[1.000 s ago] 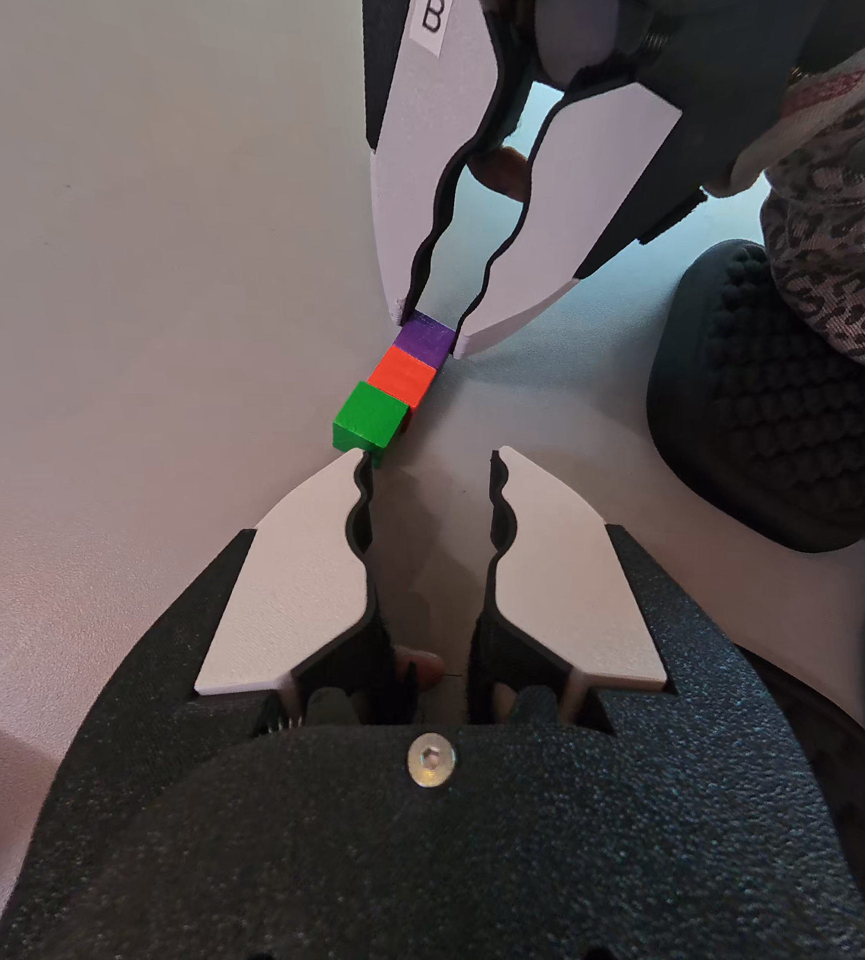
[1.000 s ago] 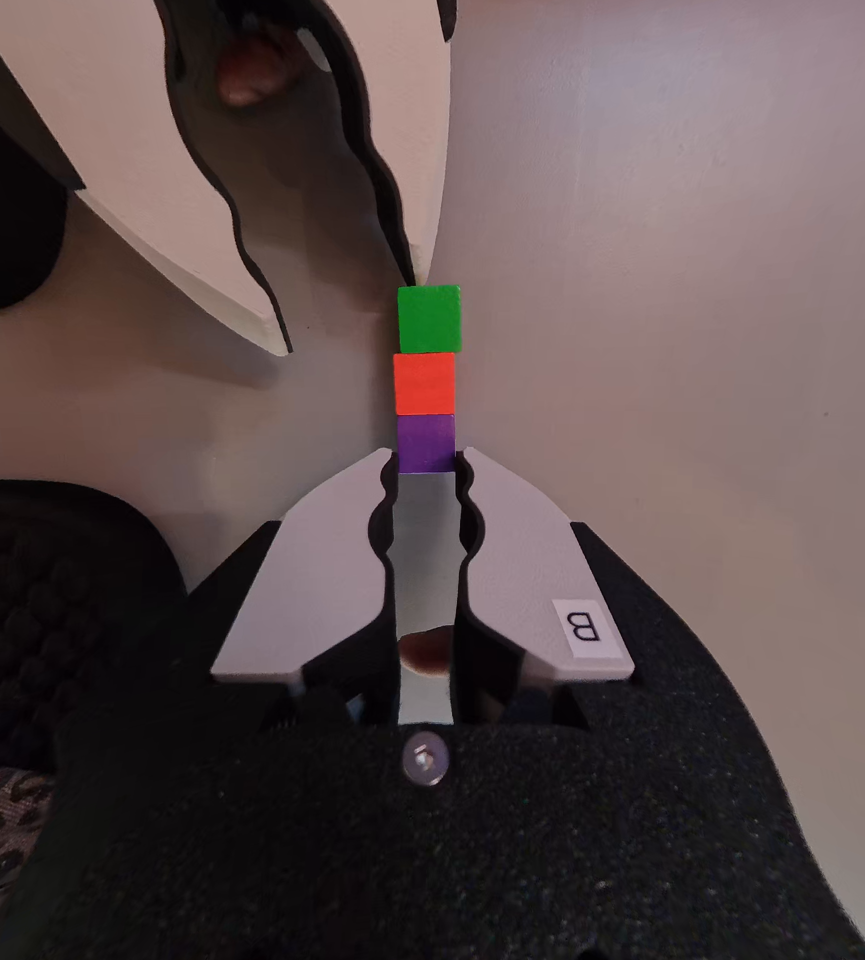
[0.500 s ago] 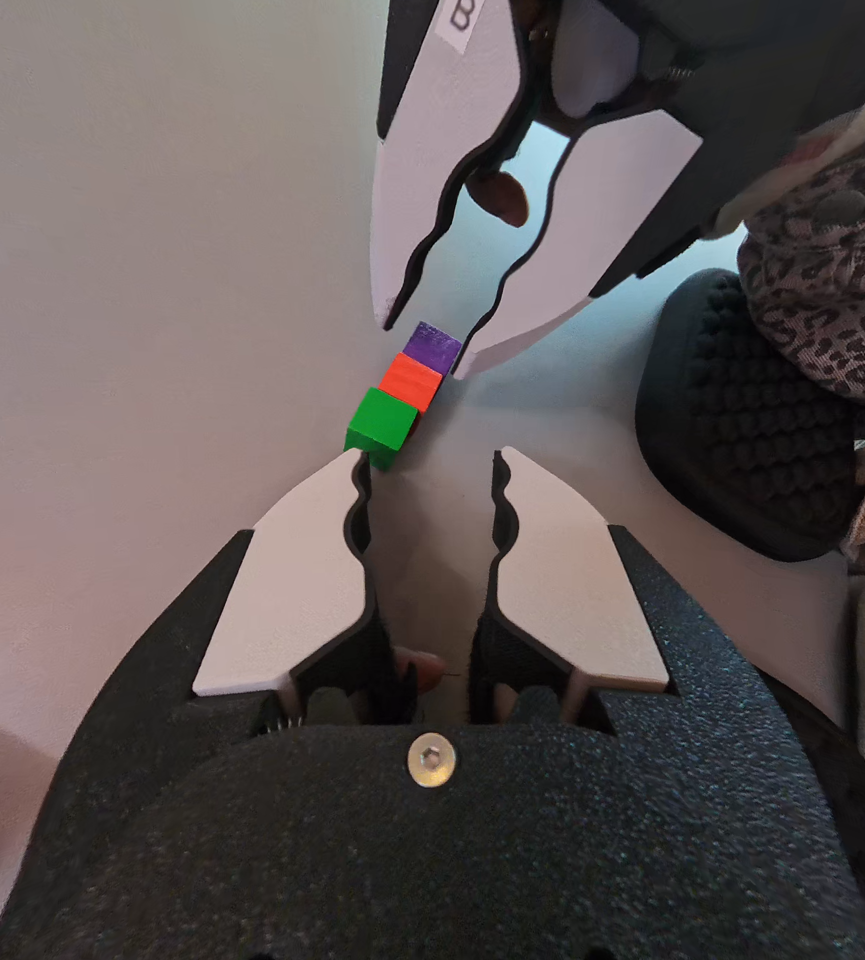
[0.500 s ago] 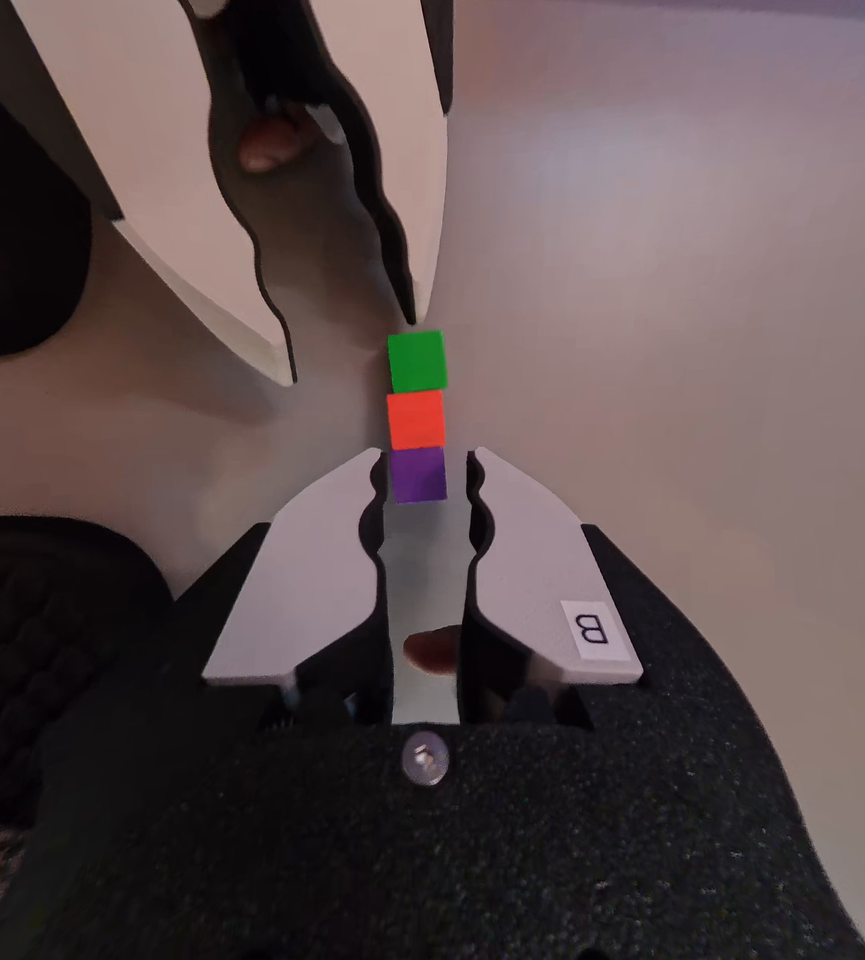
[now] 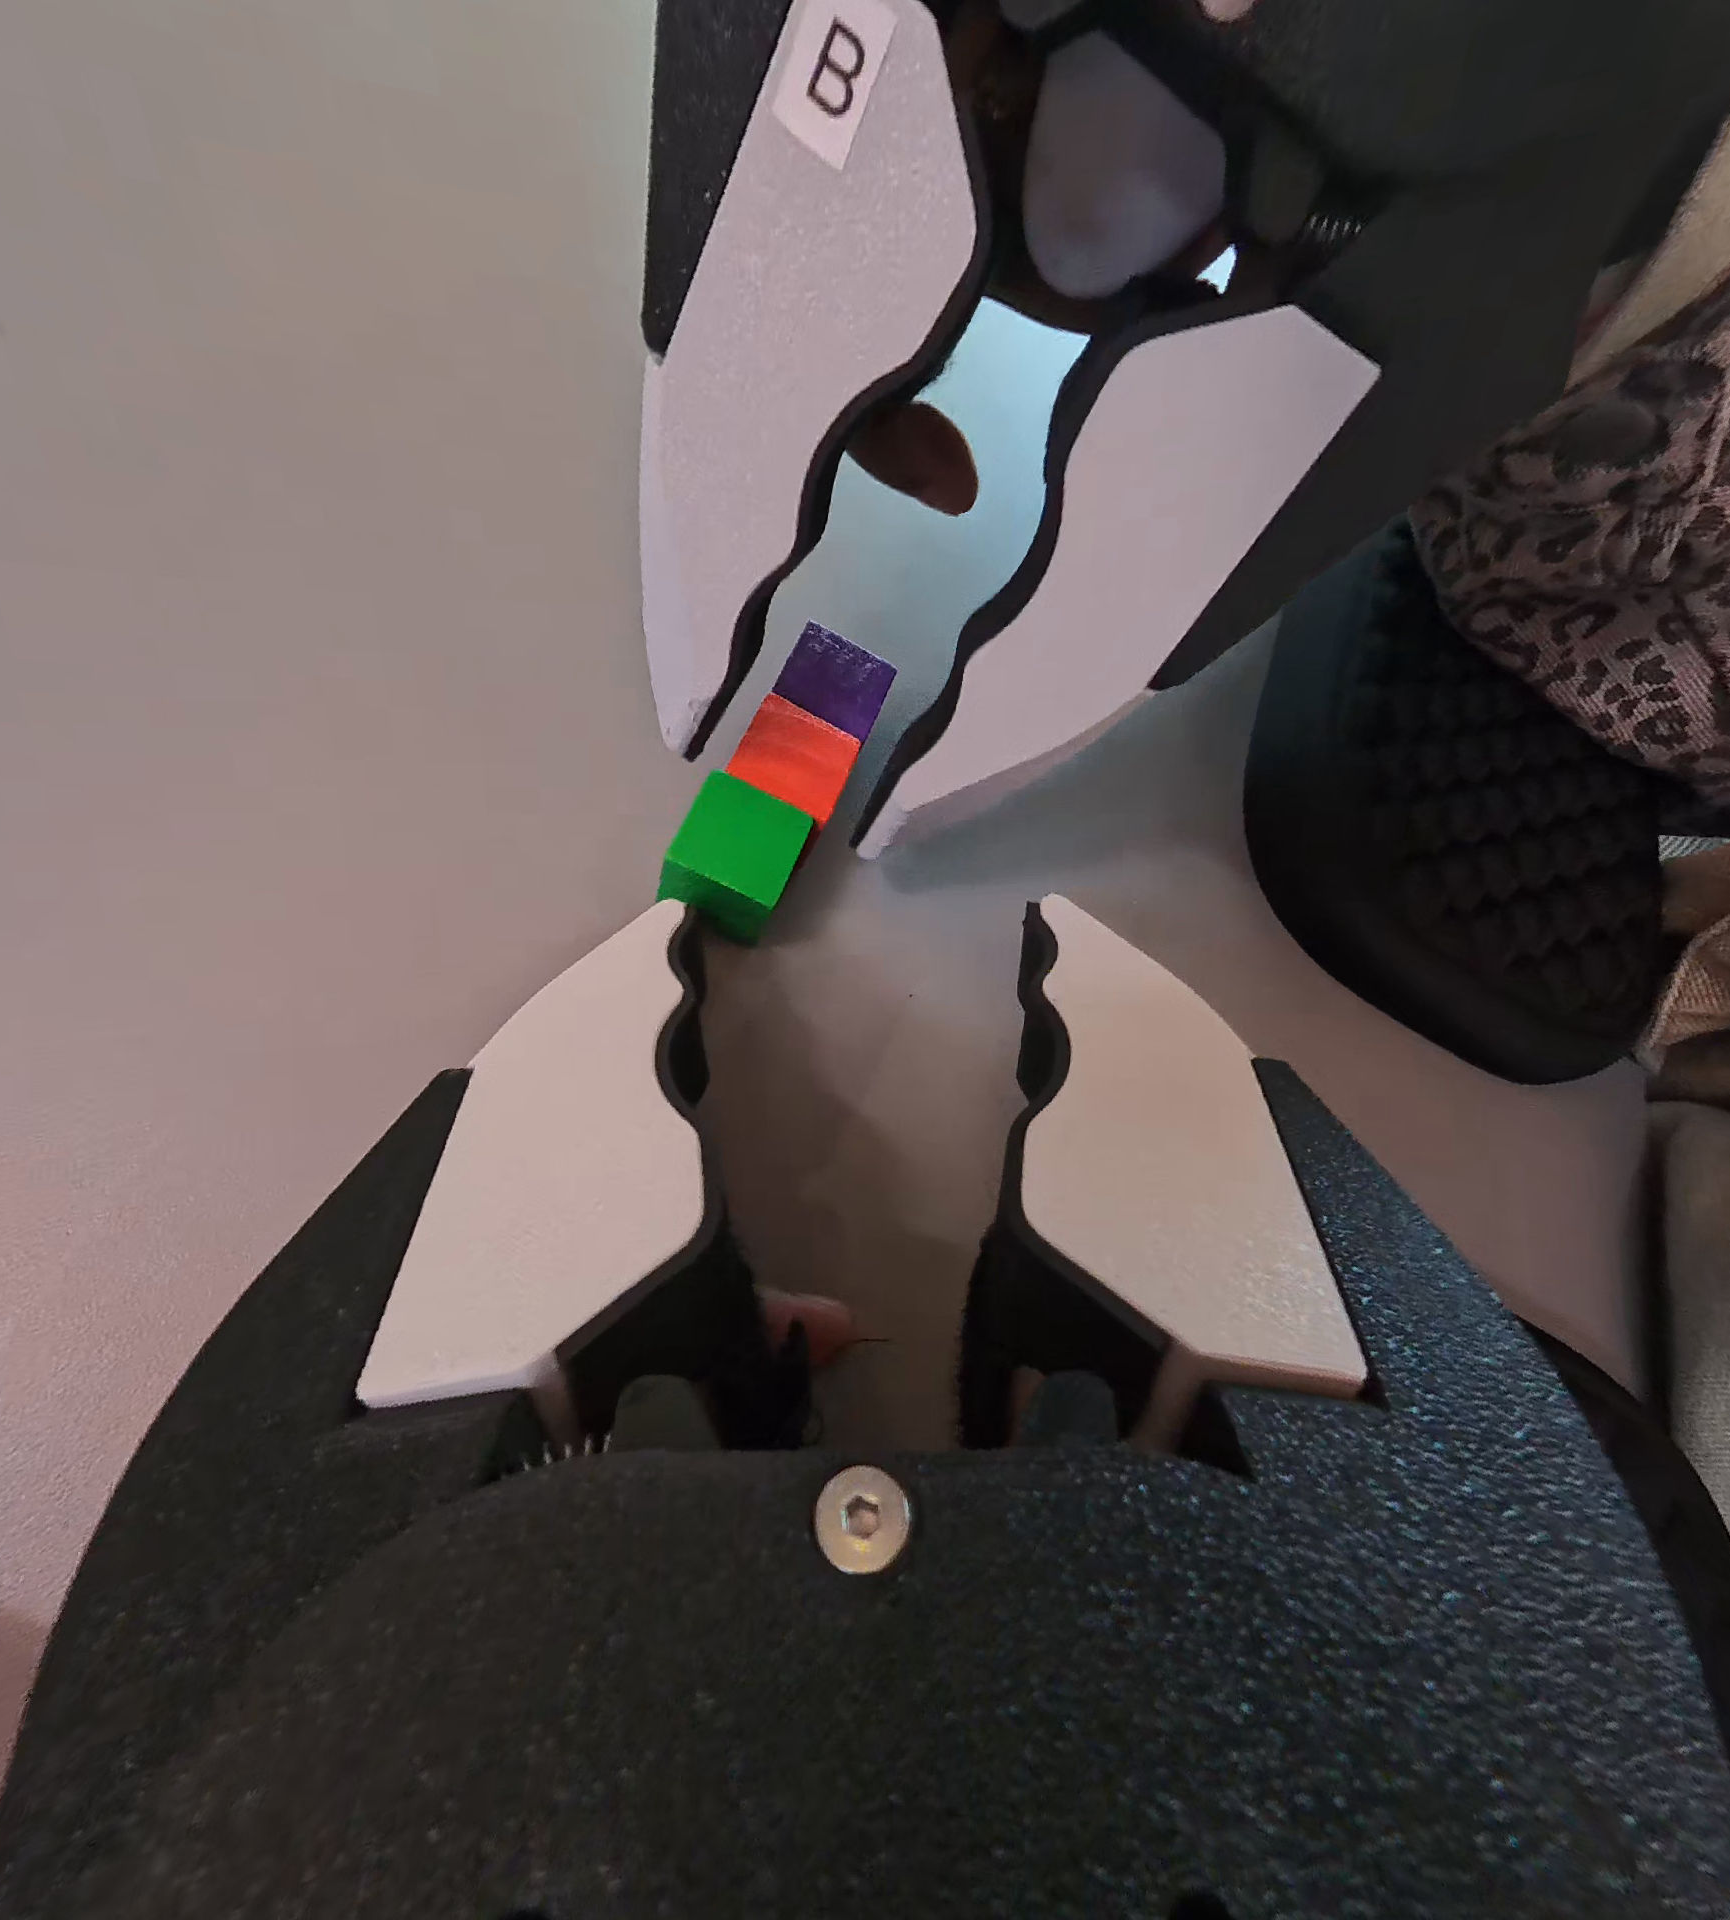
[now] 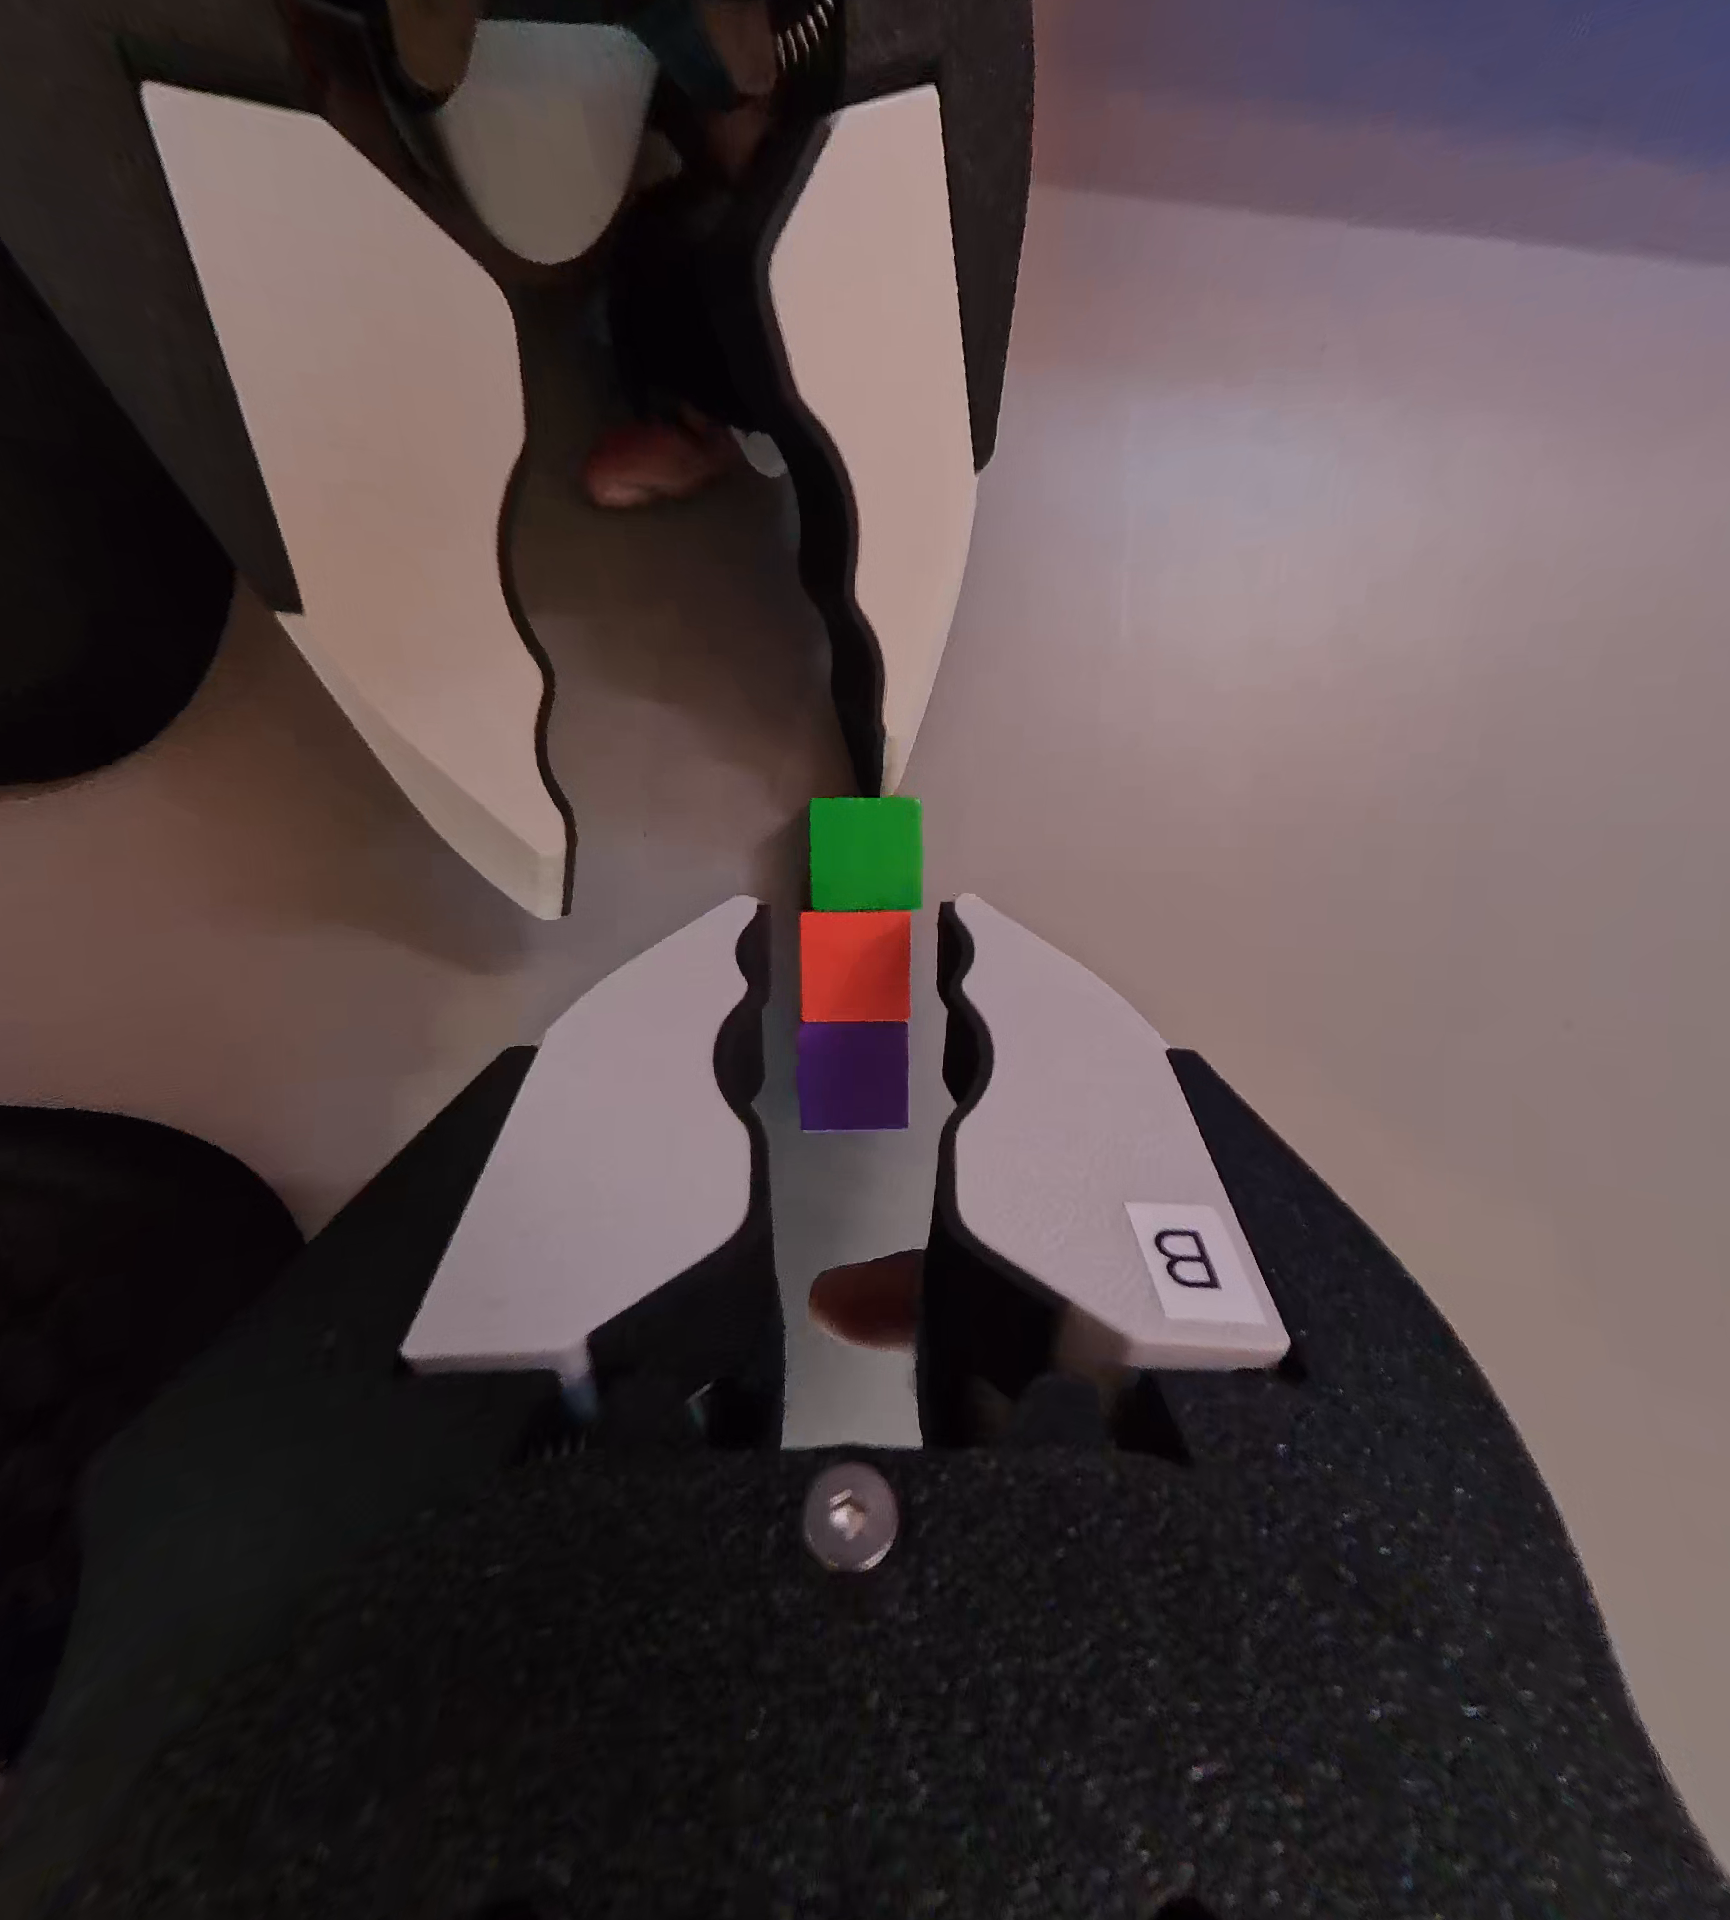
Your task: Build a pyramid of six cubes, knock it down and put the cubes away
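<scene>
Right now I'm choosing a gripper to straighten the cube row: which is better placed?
Right. The right gripper is open and straddles the small purple cube and orange cube. The left gripper, also open, only has one fingertip at the green cube.

Each camera sits behind its own gripper, angled down, close to the desk (image 5: 217,520). The views face each other. Both share the cube row (image 5: 776,790) (image 6: 859,966), lying toward 12 o'clock in each.
</scene>
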`<state>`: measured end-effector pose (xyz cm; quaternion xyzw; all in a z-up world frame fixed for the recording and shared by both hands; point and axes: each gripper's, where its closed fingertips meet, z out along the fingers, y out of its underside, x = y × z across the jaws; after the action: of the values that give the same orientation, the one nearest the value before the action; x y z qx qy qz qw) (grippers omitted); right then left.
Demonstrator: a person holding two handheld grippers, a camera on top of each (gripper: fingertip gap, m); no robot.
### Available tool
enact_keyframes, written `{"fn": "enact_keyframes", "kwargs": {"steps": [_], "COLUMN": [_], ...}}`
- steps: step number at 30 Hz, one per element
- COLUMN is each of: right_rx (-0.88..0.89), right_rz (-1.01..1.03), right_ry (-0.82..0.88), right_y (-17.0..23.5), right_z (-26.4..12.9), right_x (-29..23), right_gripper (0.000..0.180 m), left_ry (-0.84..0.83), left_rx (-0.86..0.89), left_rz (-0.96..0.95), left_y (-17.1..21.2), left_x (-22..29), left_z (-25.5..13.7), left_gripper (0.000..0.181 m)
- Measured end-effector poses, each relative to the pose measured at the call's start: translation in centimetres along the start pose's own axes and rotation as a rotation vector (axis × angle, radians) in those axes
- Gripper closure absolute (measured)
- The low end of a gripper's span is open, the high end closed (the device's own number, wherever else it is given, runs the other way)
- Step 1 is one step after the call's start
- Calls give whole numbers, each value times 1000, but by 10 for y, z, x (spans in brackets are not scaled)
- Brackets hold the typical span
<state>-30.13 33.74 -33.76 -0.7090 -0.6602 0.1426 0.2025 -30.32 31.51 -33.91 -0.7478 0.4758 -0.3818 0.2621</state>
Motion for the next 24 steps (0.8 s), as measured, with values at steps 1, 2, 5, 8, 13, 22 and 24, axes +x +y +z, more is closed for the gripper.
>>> {"fn": "enact_keyframes", "kwargs": {"steps": [1, 2, 5, 8, 13, 22, 24], "right_rx": [3, 2, 1, 4, -2, 53, 104], "right_rz": [-5, -9, -12, -6, -1, 63, 121], "right_ry": [-2, -5, -14, -22, -24, 55, 105], "right_y": [-1, -1, -1, -1, 1, 3, 6], "right_z": [1, 2, 5, 4, 4, -16, -29], "right_x": [0, -1, -2, -3, -3, 4, 5], "right_gripper": [149, 149, 149, 151, 152, 142, 131], "left_ry": [2, 3, 5, 7, 8, -7, -8], "left_rx": [-3, -6, -13, -14, -17, 45, 90], "left_rz": [2, 5, 12, 10, 15, 31, 44], "left_y": [0, 1, 2, 2, 2, -5, -14], "left_x": [0, 1, 1, 1, 2, 4, 11], "left_z": [0, 1, 1, 1, 2, -10, -33], "left_gripper": [123, 124, 124, 124, 125, 127, 130]}}
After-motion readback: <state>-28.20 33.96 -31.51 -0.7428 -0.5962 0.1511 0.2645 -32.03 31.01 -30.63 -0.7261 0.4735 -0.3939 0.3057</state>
